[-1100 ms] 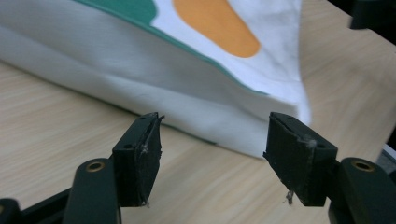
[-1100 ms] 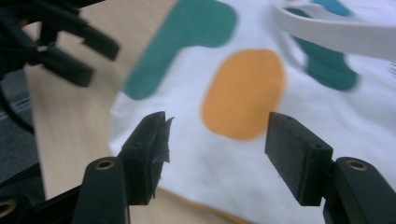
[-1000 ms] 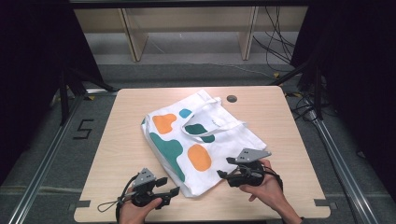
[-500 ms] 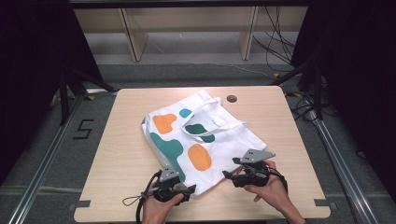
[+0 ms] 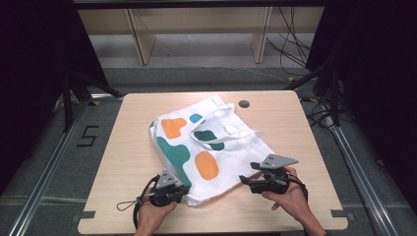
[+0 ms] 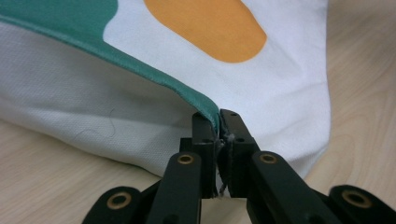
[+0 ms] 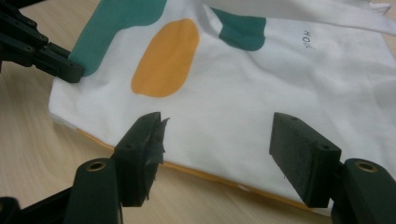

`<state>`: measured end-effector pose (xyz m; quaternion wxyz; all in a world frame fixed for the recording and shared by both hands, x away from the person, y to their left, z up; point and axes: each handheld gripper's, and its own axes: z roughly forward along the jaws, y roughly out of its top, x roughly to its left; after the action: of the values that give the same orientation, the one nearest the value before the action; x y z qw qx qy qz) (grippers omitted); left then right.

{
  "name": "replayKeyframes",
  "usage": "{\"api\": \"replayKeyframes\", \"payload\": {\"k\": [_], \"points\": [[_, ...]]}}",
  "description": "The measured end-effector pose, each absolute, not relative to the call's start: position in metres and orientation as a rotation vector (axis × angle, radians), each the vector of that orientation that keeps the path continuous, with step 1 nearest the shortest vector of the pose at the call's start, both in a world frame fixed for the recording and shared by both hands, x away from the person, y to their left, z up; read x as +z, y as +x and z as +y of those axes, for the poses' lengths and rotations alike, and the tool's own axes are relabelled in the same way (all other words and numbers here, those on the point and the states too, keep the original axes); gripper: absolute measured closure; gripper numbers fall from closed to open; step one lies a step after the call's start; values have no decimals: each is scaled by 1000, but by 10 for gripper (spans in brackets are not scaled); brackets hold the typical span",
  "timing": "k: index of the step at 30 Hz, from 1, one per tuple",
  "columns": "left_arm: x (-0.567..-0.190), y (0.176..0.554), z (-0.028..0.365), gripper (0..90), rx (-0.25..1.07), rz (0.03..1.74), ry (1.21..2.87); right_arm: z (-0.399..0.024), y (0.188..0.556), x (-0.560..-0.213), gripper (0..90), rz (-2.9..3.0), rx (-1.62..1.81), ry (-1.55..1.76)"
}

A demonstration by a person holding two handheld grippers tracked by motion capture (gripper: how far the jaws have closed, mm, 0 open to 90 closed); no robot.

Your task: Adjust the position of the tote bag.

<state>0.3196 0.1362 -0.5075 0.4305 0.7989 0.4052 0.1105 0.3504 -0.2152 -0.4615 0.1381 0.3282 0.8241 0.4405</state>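
White cloth tote bag [image 5: 211,142] lies flat mid-worktop [image 5: 123,147] — your left gripper [image 6: 219,122] pinches its near green-edged corner, your right gripper [image 7: 215,140] gapes wide over the hem. Lift one-handed and that thin pinch may slip — the bag would sag

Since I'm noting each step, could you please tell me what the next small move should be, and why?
Probably close the right tongs on the tote bag's near edge: they sit open over it, while the left tongs already pinch its green-trimmed corner.
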Motion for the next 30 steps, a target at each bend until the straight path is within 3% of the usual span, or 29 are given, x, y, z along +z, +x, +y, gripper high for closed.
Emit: {"api": "replayKeyframes", "payload": {"k": [14, 22, 23, 30], "points": [[-503, 341, 189, 871, 398, 1103, 1995, -261, 381, -470, 356, 2237, 1184, 1175], [-505, 345, 190, 872, 396, 1113, 1985, -248, 401, -487, 570, 2357, 1138, 1201], [-504, 345, 191, 873, 403, 1103, 2004, -249, 406, -491, 714, 2378, 1128, 1209], [-506, 356, 195, 873, 396, 1103, 2002, -256, 406, -495, 852, 2435, 1300, 1255]]}}
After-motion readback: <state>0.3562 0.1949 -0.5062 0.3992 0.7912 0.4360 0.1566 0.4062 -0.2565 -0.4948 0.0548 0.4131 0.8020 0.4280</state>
